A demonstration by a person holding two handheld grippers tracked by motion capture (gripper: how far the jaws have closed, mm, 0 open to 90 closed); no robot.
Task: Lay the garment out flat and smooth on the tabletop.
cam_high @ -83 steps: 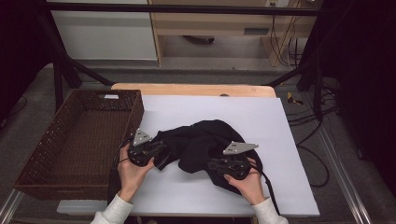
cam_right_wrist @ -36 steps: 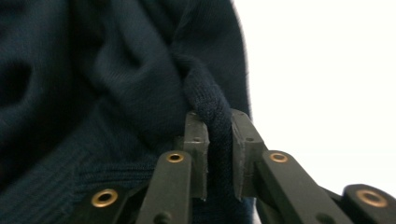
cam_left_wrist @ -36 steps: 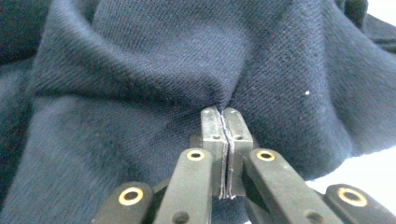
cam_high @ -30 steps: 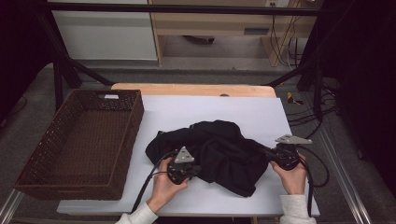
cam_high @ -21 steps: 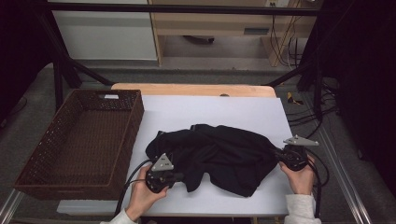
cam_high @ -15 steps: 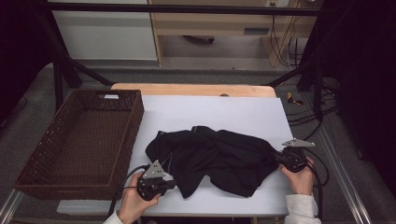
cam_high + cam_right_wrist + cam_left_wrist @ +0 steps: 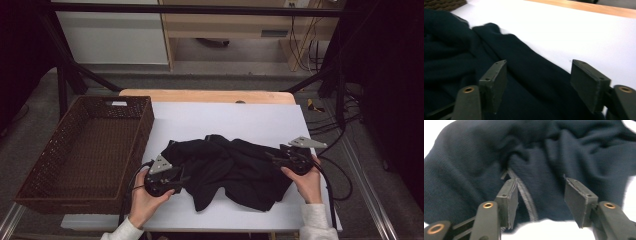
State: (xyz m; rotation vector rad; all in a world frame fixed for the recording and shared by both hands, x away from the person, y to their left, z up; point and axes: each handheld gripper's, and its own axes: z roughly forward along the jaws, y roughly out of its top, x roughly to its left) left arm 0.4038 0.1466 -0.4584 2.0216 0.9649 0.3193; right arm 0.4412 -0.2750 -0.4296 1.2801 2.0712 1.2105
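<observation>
White table (image 7: 225, 117): one dark garment (image 7: 235, 167), one basket (image 7: 85, 145), two grippers (image 7: 182, 176) (image 7: 270, 156), both just opened, empty.

So the garment (image 7: 235, 172) is lying spread out on the worktop (image 7: 225, 117), toward the near edge. The basket (image 7: 85, 150) sits off the worktop's left side. Left claw (image 7: 181, 178) is at the garment's left end, right claw (image 7: 272, 159) at its right end, garment between them.
</observation>
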